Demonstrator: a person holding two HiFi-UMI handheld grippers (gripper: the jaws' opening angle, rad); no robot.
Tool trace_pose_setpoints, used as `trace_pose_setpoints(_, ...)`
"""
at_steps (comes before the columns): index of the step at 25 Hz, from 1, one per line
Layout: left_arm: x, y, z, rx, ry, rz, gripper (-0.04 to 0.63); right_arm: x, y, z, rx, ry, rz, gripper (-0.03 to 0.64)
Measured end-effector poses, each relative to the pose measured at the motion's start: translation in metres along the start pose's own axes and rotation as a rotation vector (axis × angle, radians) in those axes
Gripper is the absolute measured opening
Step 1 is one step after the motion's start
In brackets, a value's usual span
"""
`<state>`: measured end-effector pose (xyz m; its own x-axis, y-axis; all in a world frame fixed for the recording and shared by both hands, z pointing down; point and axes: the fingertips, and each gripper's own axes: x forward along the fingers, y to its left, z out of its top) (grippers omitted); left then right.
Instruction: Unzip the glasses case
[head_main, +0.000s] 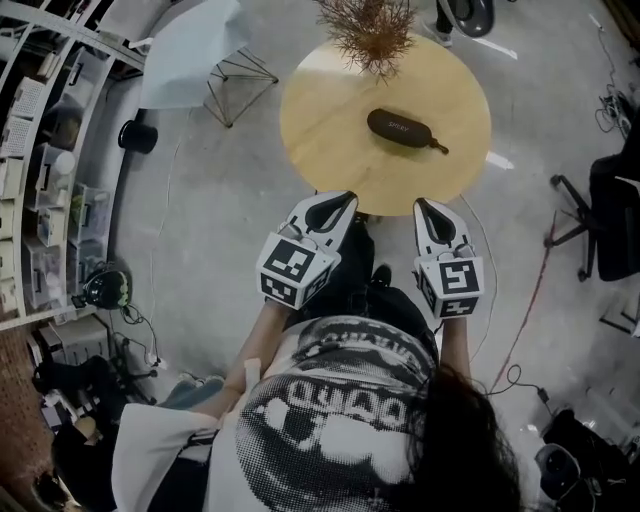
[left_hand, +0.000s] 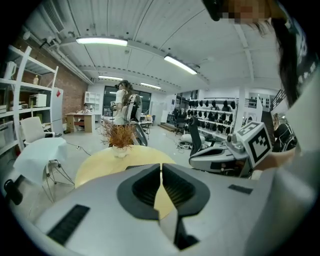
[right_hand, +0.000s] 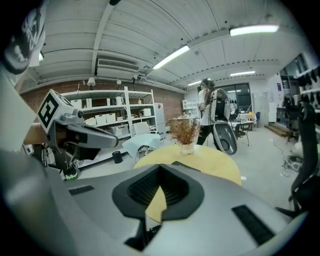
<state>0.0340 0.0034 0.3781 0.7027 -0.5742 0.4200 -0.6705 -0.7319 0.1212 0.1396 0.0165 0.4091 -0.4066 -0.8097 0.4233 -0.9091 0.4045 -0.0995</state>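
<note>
Left gripper (head_main: 343, 200) and right gripper (head_main: 421, 205): jaws together, empty, short of the glasses case (head_main: 403, 129). I risk skidding it across the table (head_main: 325, 120) if I tug the zip unbraced.

I see the glasses case (head_main: 402, 128) lying flat near the middle of the round, pale wooden counter (head_main: 330, 110). It is a dark, long, rounded pod and nothing touches it. From the head view it sits at a slant, its left end farther from me. A short dark tab (head_main: 438, 147) trails from its nearer right end. It looks closed, but the zip is too small to make out.
</note>
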Motion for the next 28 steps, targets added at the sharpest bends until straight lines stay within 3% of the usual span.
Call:
trace_pose_setpoints(7,0.043,0.046,0.027,0.076,-0.020,-0.092,0.020,0.055,-0.024,0.009,-0.006,0.067,-0.025,0.000)
trace_pose_setpoints(17,0.100,0.111,0.003,0.149,0.098,-0.205,0.020,0.109,-0.057,-0.008,-0.027,0.220,-0.097,0.012)
trace_pose_setpoints(20,0.113,0.125,-0.007,0.138,0.119,-0.227,0.020,0.127,-0.069,-0.017,-0.069,0.288,-0.084,0.043)
trace_pose_setpoints(28,0.128,0.136,-0.021,0.131,0.157,-0.342,0.020,0.185,-0.090,-0.041,-0.272,0.512,0.082,0.226)
